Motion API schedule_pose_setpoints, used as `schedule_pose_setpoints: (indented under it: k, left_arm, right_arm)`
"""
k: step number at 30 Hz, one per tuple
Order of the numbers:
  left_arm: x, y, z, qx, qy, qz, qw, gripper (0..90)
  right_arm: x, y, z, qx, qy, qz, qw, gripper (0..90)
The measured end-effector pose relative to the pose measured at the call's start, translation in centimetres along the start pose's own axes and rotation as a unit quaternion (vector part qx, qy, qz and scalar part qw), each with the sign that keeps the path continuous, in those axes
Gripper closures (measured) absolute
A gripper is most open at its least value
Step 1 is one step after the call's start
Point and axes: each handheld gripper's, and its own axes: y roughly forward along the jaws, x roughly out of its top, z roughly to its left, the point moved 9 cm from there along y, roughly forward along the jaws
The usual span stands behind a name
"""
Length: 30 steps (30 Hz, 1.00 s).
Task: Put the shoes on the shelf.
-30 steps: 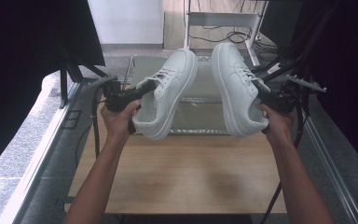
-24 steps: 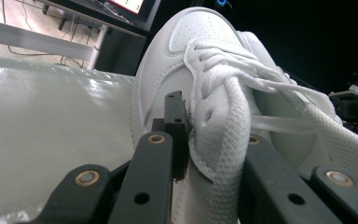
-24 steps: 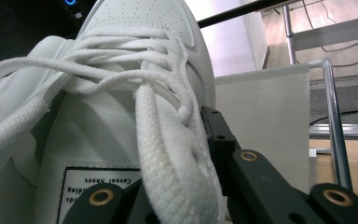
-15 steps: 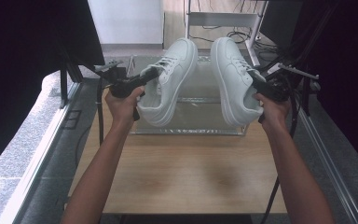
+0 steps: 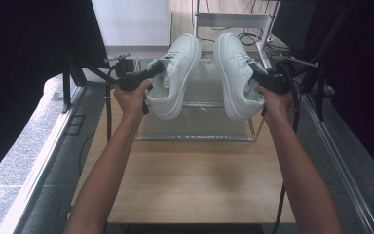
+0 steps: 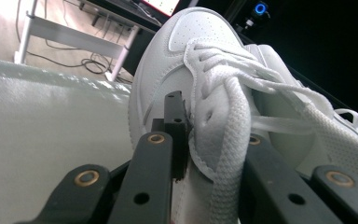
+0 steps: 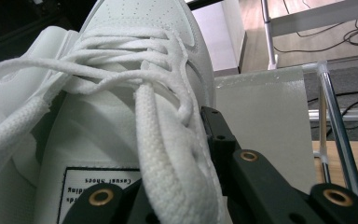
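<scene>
Two white sneakers up in the air here, one per hand. The left sneaker hangs over the far part of the wooden worktop, toe pointing away and laces facing the middle, sole turned out to the left. The right sneaker mirrors it just beside, toe away too, sole facing right. They're close but not touching, with a narrow gap between the toes.

The left gripper is clenched on the left sneaker's upper along the lace side; in the left gripper view you can see a black jaw pressed right against the eyelet edge with a lace running down between the jaws. The right gripper is grasping the right sneaker the same way, one jaw outside the eyelet row and the other inside the shoe by the printed insole label.

Below both shoes there's a clear plastic bin sitting at the back of the worktop. Behind that is a white metal rack with cables on the floor.
</scene>
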Motion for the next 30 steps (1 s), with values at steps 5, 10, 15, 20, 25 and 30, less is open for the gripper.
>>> schedule_pose_setpoints:
  k: [5,10,15,20,25,30]
  left_arm:
    - [0.7,1.4,0.6,0.020,-0.002,0.003,0.9998,81.6]
    - [1.3,2.6,1.3,0.031,-0.021,0.000,0.9993,81.6]
    - [1.2,3.4,1.9,0.051,-0.014,0.008,0.9985,81.6]
    - [1.1,4.2,2.5,0.067,-0.011,0.019,0.9975,81.5]
    - [1.4,5.0,2.8,0.084,-0.008,0.020,0.9963,81.5]
    - [1.5,6.0,2.6,0.102,-0.009,0.027,0.9944,81.4]
  right_arm:
    - [0.6,1.5,0.3,-0.008,0.001,0.008,0.9999,86.4]
    - [1.2,3.2,0.3,-0.023,0.001,0.016,0.9996,86.4]
    - [1.4,4.5,0.0,-0.037,0.001,0.021,0.9991,86.4]
    - [1.7,5.4,-0.1,-0.048,0.001,0.024,0.9986,86.4]
    - [1.5,6.7,-0.3,-0.053,0.012,0.027,0.9982,86.4]
    - [1.1,8.0,-0.3,-0.069,0.007,0.036,0.9970,86.3]
